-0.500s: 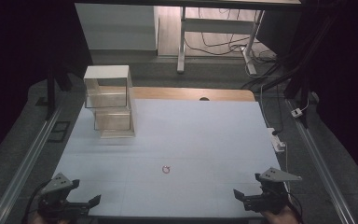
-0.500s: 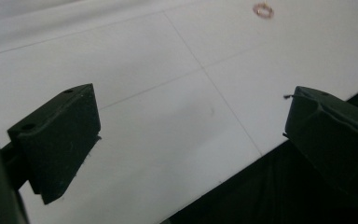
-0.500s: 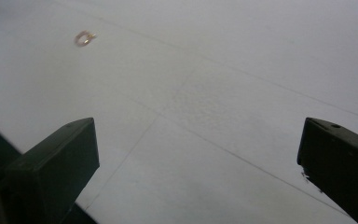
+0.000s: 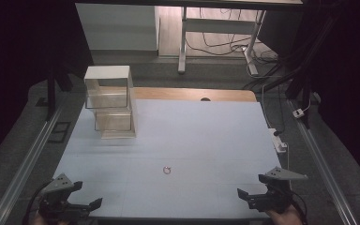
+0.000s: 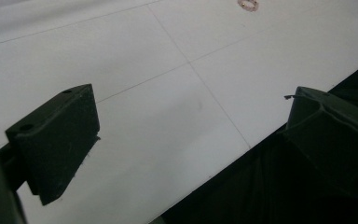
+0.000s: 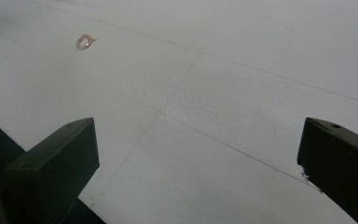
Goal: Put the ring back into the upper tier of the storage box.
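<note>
Both my claws sit at the near edge of the surface (image 4: 206, 122), jaws spread wide and nothing between them: left claw (image 4: 82, 206) at the near-left corner, right claw (image 4: 248, 196) at the near-right. The only loose thing out here is a small ring (image 4: 167, 170), lying flat on the pale surface roughly midway between the two claws and a little farther from me than either. From the left claw it lies forward and to the right; in the left gripper view the ring (image 5: 247, 4) sits at the very top edge, well beyond the jaws. From the right claw it lies forward and to the left; in the right gripper view the ring (image 6: 86, 41) is upper left, also well apart from the jaws. Distance looks near equal, maybe slightly shorter from the right side, but I wouldn't swear to it. The ring has no long axis to line up with, just a small bump on one side that is too tiny to read. It lies flat, so my guess is a steep approach with jaws straddling the rim. The clear stacked box (image 4: 110, 101) stands far-left, well away from the ring.
</note>
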Demonstrator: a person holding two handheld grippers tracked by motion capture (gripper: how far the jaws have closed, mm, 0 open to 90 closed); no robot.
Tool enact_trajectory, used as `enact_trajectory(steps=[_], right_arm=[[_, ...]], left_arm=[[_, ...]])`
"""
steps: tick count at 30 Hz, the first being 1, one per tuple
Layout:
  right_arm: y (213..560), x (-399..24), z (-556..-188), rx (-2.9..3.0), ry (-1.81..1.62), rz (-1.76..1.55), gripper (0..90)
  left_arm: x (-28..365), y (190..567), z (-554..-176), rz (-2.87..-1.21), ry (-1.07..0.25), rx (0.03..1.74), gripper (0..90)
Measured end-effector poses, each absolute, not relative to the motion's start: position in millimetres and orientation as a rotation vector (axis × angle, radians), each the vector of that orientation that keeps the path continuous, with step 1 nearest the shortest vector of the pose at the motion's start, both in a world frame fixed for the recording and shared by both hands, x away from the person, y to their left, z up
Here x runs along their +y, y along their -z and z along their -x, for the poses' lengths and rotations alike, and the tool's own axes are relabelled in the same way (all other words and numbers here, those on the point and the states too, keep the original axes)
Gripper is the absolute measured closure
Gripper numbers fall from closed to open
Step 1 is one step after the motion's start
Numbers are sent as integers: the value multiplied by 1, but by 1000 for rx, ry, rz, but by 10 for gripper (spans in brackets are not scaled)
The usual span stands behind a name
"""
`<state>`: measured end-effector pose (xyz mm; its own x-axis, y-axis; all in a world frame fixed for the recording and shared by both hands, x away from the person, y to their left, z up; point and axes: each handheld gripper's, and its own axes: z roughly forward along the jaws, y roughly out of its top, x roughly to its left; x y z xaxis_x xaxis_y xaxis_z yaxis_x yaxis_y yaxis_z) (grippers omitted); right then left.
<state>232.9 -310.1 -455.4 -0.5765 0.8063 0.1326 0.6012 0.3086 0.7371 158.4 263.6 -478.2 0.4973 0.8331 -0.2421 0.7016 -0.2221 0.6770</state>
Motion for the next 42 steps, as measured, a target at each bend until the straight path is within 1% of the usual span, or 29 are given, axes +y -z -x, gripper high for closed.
enact_trajectory(steps=[6,10,19,42], right_arm=[[456,-309,-232,2338,-1136,-1251,0],[456,-309,-232,2340,-1139,-1251,0],[456,-309,-233,2345,-1133,-1253,0],[456,-308,-233,2358,-1128,-1252,0]], left_arm=[[264,478,-159,-1981,-217,1271,22],[264,478,-159,-1978,-223,1272,0],[258,474,-161,-1982,-254,1239,0],[242,476,-183,-2009,-221,1137,0]])
